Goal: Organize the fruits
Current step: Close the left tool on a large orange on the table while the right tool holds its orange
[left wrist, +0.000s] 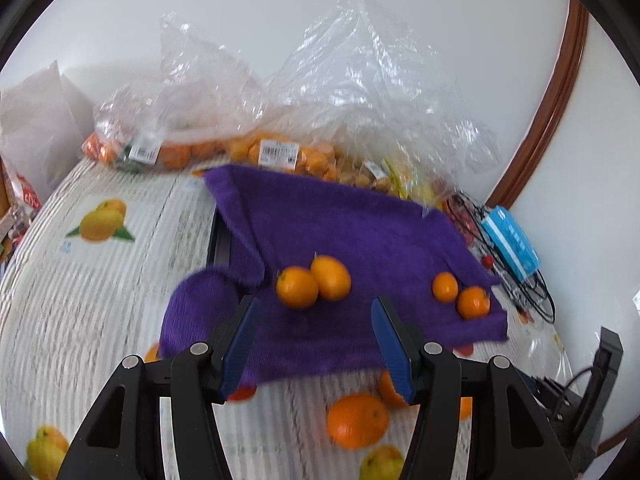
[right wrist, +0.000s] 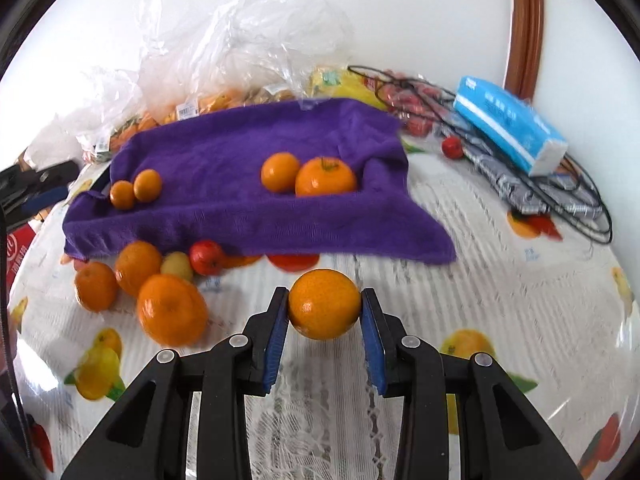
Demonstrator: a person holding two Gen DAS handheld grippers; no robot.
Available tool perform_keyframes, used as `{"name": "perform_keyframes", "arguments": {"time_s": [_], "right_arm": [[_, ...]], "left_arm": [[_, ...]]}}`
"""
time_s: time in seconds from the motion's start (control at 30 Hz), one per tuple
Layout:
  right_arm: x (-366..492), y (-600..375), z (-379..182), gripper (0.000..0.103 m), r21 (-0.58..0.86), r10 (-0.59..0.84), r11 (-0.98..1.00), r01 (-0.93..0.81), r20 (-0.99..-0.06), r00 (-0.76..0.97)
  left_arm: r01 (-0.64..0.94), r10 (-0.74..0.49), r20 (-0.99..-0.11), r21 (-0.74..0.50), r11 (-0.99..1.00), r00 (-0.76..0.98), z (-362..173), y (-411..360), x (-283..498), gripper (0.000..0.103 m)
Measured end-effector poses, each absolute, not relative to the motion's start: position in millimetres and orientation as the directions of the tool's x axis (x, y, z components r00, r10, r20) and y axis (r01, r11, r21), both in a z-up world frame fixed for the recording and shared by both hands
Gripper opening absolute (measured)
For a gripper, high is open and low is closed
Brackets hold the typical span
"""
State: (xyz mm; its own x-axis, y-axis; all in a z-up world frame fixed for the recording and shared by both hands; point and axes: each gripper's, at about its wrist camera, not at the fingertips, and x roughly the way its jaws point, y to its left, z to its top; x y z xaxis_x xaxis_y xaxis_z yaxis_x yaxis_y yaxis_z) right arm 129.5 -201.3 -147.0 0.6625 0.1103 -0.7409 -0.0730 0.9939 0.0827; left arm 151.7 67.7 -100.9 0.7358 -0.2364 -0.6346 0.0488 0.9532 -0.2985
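At lower centre my right hand-held gripper (right wrist: 324, 312) clamps an orange (right wrist: 323, 304), the left hand-held gripper (left wrist: 314, 340) gapes empty, and I'd lower gently beside the pair (right wrist: 308, 174) mid-frame on the purple towel (right wrist: 224, 148).

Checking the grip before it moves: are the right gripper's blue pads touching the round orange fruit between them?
Touching. The right wrist view shows both blue pads pressed against the sides of the round orange fruit, with no gap.
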Motion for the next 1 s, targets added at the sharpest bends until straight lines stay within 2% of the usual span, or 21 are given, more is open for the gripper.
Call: {"name": "perform_keyframes", "arguments": {"time_s": [0.3,0.53,0.73,0.77,0.8,0.83,1.0], "right_arm": [[129,-203,-153,0.036,0.133,0.158,0.987,-0.088,-0.746,0.647],[128,-204,-154,0.036,0.146,0.168,0.985,-0.088,-0.744,0.647],[128,-204,-154,0.036,0.137,0.160,0.987,-0.087,-0.745,0.647],[127,-205,-154,0.036,0.136,0.160,0.987,-0.087,-0.745,0.647],[128,-205,-154,0.036,0.136,0.159,0.987,-0.086,-0.746,0.647],[128,-204,-154,0.036,0.135,0.159,0.987,-0.086,-0.746,0.647],[128,-203,-154,0.036,0.126,0.152,0.988,-0.086,-0.748,0.646]], "left_arm": [[0.095,-0.284,-0.701,-0.296,0.950,0.654,-131,59,101,0.063],[0.144,-0.273,-0.735,-0.235,0.961,0.621,-143,27,110,0.064],[0.150,-0.188,-0.750,-0.119,0.981,0.634,-156,0,123,0.063],[0.152,-0.163,-0.750,-0.083,0.985,0.641,-156,-5,123,0.057],[0.156,-0.150,-0.757,-0.064,0.986,0.637,-157,-7,124,0.043],[0.147,-0.132,-0.754,-0.048,0.988,0.643,-157,-8,123,0.041],[0.159,-0.177,-0.747,-0.097,0.983,0.641,-156,-1,122,0.040]]}}
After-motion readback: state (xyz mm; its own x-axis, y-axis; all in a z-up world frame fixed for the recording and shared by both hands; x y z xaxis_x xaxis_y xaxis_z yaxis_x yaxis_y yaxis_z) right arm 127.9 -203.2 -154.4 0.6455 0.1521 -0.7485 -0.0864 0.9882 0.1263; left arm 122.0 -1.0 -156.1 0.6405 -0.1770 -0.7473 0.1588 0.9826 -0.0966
